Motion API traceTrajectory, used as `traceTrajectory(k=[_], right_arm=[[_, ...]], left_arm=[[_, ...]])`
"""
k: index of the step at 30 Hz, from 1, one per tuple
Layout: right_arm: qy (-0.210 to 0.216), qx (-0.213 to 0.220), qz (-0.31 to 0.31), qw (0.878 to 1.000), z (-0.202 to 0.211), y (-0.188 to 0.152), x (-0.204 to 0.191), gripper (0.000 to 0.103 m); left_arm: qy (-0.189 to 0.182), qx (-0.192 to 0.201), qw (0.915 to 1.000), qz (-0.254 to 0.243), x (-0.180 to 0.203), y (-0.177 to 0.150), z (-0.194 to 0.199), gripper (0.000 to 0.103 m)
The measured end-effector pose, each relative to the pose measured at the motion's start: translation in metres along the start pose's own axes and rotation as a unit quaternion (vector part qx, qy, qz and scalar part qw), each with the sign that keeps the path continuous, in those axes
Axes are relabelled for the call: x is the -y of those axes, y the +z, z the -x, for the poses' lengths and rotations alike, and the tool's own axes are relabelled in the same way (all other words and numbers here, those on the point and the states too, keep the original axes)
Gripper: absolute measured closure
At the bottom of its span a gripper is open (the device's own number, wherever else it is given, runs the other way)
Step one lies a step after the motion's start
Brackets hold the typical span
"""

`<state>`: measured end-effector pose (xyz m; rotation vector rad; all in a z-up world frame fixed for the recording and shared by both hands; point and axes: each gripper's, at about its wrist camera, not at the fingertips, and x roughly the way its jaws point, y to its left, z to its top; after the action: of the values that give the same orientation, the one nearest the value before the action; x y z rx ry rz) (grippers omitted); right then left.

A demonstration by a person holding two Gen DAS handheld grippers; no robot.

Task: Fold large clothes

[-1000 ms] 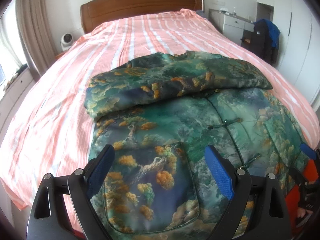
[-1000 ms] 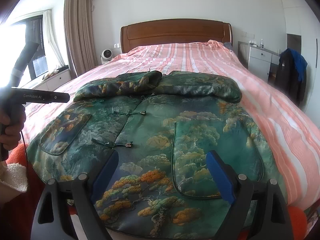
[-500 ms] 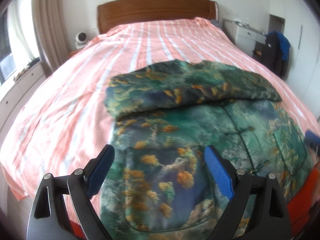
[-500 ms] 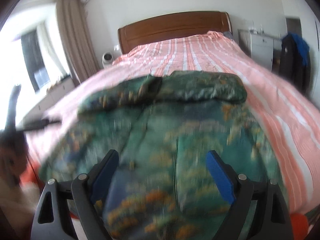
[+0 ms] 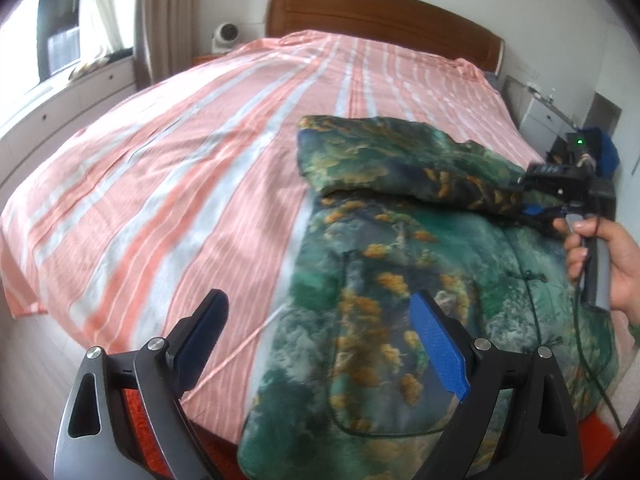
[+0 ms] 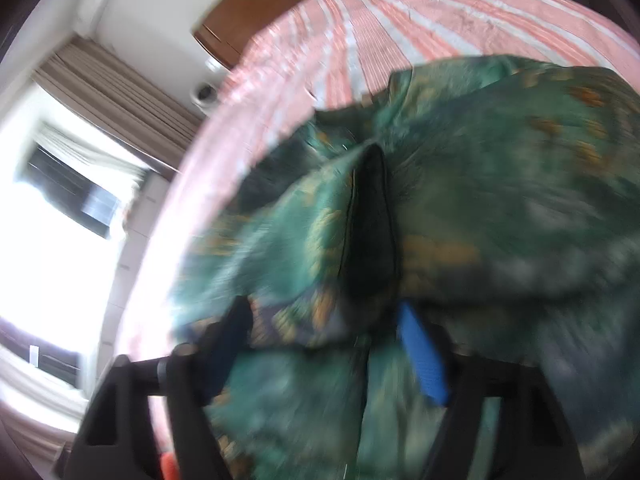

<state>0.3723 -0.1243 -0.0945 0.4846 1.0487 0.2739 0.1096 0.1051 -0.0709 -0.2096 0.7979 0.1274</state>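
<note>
R claw (image 6: 326, 354) closing w/ jacket (image 6: 460, 208) fold between pads; L claw (image 5: 320, 348) wide open, empty, over hem.

- Left of the left gripper (image 5: 320, 340), the pink-and-white striped bedsheet (image 5: 180, 184) lies bare.
- Ahead right, the padded green landscape-print jacket (image 5: 400, 260) bulks, blocking.

Green padded jacket (image 5: 420, 264) with orange-gold landscape print, lying front-up on the pink-and-white striped bed (image 5: 180, 184), near the foot edge, hem hanging over. Sleeves folded across the chest into a thick band. Patch pocket and frog-knot closures visible. In the blurred right wrist view, a fold of its fabric is bunched up.
</note>
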Motion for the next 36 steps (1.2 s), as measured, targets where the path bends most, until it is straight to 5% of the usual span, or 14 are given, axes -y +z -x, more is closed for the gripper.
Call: traceTrajectory(k=[2,7,9,10,13,17,21,26,31,36], right_arm=[[-0.034,-0.021,0.022,0.999,-0.020,0.005,-0.011,0.087],[-0.059,0.098,0.141,0.983,0.040,0.019,-0.047,0.089],[-0.091,0.086,0.131,0.983,0.035,0.023,-0.034,0.088],[-0.111,0.047,0.118,0.986,0.015,0.023,-0.018,0.087],[-0.135,0.004,0.103,0.985,-0.018,0.011,0.010,0.074],[-0.103,0.047,0.090,0.989,0.004,0.002,0.011,0.044],[-0.103,0.108,0.095,0.984,0.050,-0.013,0.003,0.039],[-0.040,0.150,0.079,0.985,0.106,-0.066,-0.002,0.032],[-0.020,0.132,0.139,0.981,0.135,-0.131,-0.010,0.031],[-0.037,0.130,0.201,0.970,0.155,-0.186,0.002,0.031]], left_arm=[[0.002,-0.004,0.9999,0.012,-0.010,-0.004,-0.001,0.010],[0.012,-0.006,0.9995,0.030,-0.025,-0.014,-0.010,0.010],[0.006,-0.023,0.9990,0.038,-0.024,-0.013,-0.022,0.010],[0.004,-0.030,0.9989,0.037,-0.022,-0.012,-0.026,0.010],[0.002,-0.032,0.9994,0.014,-0.011,-0.010,-0.024,0.010],[0.006,-0.021,0.9992,-0.034,0.001,0.007,-0.017,0.010],[0.002,0.011,0.9971,-0.076,0.022,0.051,-0.024,0.008],[-0.005,0.036,0.9912,-0.127,0.068,0.116,-0.061,0.007],[0.008,0.013,0.9907,-0.135,0.097,0.148,-0.130,0.005],[0.056,-0.070,0.9853,-0.145,0.104,0.127,-0.206,0.005]])
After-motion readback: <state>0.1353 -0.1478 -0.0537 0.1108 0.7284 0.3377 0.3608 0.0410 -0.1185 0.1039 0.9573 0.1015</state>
